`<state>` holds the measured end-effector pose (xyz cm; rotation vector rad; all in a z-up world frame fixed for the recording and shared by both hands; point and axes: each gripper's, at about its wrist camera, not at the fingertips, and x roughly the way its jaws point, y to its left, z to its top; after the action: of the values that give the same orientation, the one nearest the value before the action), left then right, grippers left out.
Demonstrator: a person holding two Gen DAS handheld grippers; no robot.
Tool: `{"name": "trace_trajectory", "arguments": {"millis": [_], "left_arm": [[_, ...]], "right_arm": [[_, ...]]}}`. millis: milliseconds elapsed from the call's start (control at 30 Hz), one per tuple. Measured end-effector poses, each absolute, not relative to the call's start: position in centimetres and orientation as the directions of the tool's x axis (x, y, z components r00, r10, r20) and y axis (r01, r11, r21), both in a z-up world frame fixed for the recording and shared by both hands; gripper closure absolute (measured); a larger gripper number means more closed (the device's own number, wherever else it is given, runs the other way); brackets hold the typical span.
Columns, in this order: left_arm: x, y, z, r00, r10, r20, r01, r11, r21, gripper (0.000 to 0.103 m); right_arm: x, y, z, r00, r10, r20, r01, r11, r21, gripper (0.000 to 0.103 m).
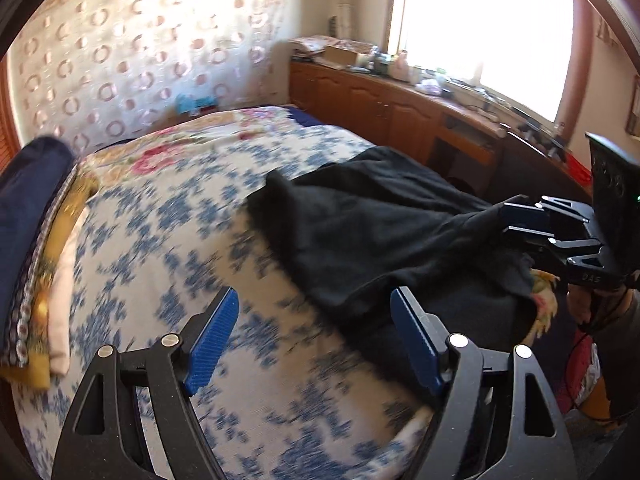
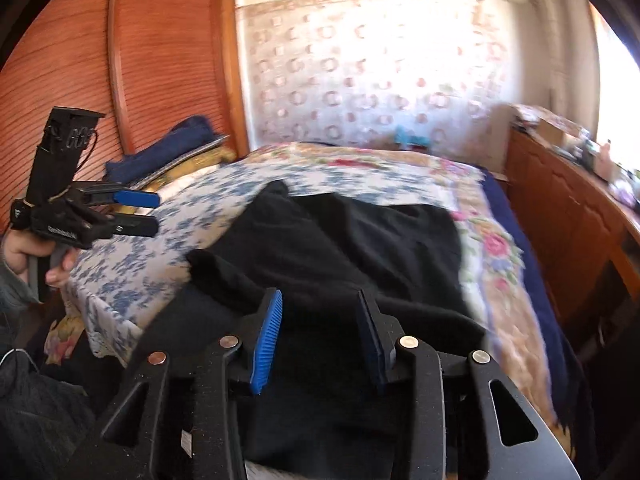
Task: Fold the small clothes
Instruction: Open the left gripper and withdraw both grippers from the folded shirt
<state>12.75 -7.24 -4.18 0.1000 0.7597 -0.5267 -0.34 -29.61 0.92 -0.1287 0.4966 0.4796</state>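
Bedroom setting: a bed (image 1: 168,216) with a blue-and-white floral cover stands between a louvred wooden wardrobe (image 2: 80,64) and a low wooden cabinet (image 1: 384,108) under a bright window.

Garment (image 2: 344,240): one black piece of clothing, lying crumpled on the near right part of the bed, its near edge draped over the bed's side. Type cannot be told; no sleeve or leg is distinct. Fabric looks matte, thick and knit-like. Judged soft, limp, light and not fragile; it will sag from any hold and drag on the cover rather than slide freely. A hold at one point would bunch it. Best taken at two separated points along one hem or at corners, so it can be spread flat before folding. The raised corner pointing toward the bed's middle is the plainest free edge.

Right gripper (image 2: 316,316): in its own view the pads are apart with black cloth lying between them; in the left view the tips are buried in a fold. Whether it pinches the cloth, I cannot tell.

Left gripper (image 1: 316,320): fingers spread wide, empty, beside the garment's left edge, not touching it.

Folded stack (image 1: 36,248) of clothes sits at the bed's far left edge, well apart.
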Motion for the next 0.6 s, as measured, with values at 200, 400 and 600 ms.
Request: {"name": "trace_trajectory", "arguments": {"millis": [200, 400, 600], "left_arm": [[13.4, -4.0, -6.7, 0.606, -0.389, -0.694, 0.421, 0.897, -0.134, 0.024], [13.7, -2.2, -7.7, 0.626, -0.365, -0.689, 0.383, 0.914, -0.137, 0.024], [13.3, -1.5, -7.8, 0.628, -0.373, -0.683, 0.382, 0.912, -0.147, 0.024]], "right_arm": [[3.3, -24.0, 0.6, 0.678, 0.470, -0.565, -0.590, 0.806, -0.037, 0.061], [6.7, -20.2, -0.1, 0.573, 0.489, -0.658, -0.669, 0.742, -0.032, 0.061], [7.8, -18.4, -1.5, 0.521, 0.445, -0.728, -0.700, 0.711, -0.066, 0.059]]}}
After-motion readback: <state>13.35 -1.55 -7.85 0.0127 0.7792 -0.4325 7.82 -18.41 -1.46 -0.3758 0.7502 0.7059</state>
